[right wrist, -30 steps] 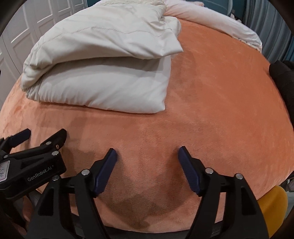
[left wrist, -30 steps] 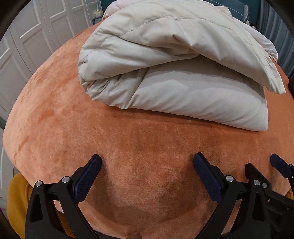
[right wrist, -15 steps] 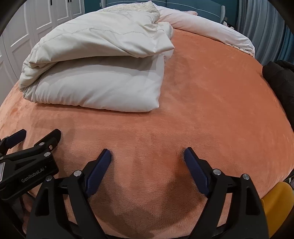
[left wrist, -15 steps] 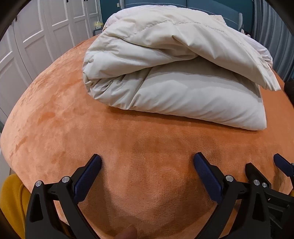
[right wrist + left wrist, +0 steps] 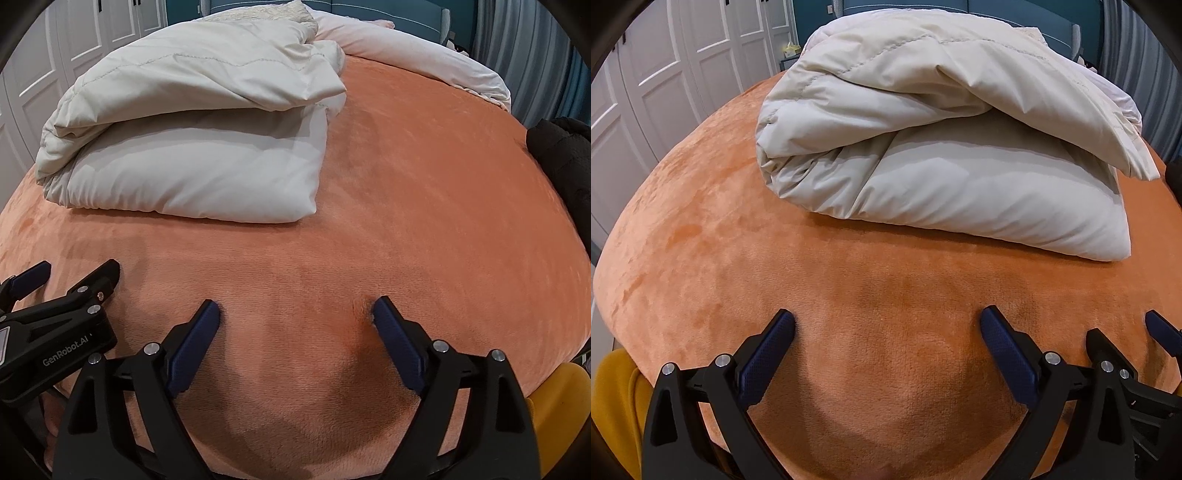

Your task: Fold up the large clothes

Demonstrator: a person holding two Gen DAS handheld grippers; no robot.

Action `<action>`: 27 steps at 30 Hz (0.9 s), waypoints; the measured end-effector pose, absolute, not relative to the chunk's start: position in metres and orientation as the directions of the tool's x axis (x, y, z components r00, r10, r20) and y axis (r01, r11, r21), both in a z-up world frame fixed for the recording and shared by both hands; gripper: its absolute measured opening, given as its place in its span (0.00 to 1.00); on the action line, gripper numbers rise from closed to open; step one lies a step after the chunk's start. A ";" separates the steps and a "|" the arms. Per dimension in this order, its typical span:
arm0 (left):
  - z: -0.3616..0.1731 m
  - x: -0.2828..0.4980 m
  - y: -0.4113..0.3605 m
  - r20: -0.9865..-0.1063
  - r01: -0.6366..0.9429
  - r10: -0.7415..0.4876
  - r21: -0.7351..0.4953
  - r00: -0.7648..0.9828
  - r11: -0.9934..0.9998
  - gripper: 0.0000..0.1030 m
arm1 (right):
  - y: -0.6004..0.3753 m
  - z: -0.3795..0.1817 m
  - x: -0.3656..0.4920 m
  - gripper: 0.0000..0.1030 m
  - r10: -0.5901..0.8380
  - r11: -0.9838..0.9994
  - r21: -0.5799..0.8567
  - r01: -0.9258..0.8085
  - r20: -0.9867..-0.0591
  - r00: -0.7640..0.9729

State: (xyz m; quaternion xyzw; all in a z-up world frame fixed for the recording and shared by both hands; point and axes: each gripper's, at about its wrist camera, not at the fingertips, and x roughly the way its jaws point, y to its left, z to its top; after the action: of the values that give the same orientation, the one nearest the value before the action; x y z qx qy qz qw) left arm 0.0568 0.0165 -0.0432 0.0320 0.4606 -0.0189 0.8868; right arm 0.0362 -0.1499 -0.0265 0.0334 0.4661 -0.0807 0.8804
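The cream padded garment (image 5: pixel 945 147) lies folded into a thick bundle on the orange bed (image 5: pixel 701 258), toward the bed's left side and well ahead of both claws. It looks like a quilted coat or similar — stitch lines run across the upper layer, and the smooth, slightly glossy shell puffs up where it doubles over, so the top flap overhangs the lower slab instead of lying flat. That springy filling is probably why the fold sits loose and rounded at its left end.

The left claw (image 5: pixel 886 328) is spread wide and grips nothing; its blue textured pads (image 5: pixel 768 350) hover low over the plush bed cover. The right claw (image 5: pixel 295 314) is likewise wide apart and empty, just beside the left one, both pointed at the bundle's near edge. Judging from this, the main folding seems done and the claws sit back, perhaps ready for a final tidy of the overhanging flap.

The bed cover is short-pile velvet that shows darker brushed patches. A pale blanket (image 5: pixel 424 59) lies along the far edge, and something dark and fuzzy (image 5: pixel 561 155) rests at the right
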 end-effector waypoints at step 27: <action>-0.042 0.057 0.016 -0.824 0.066 0.000 0.046 0.566 0.997 0.95 | -0.154 -0.027 0.037 0.81 -0.113 0.983 -0.013 0.181 -0.824 0.555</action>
State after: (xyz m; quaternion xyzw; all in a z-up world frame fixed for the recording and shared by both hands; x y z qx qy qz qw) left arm 0.0575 0.0156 -0.0416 0.0359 0.4653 -0.0187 0.8842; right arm 0.0368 -0.1539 -0.0273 0.0366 0.4641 -0.0833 0.8811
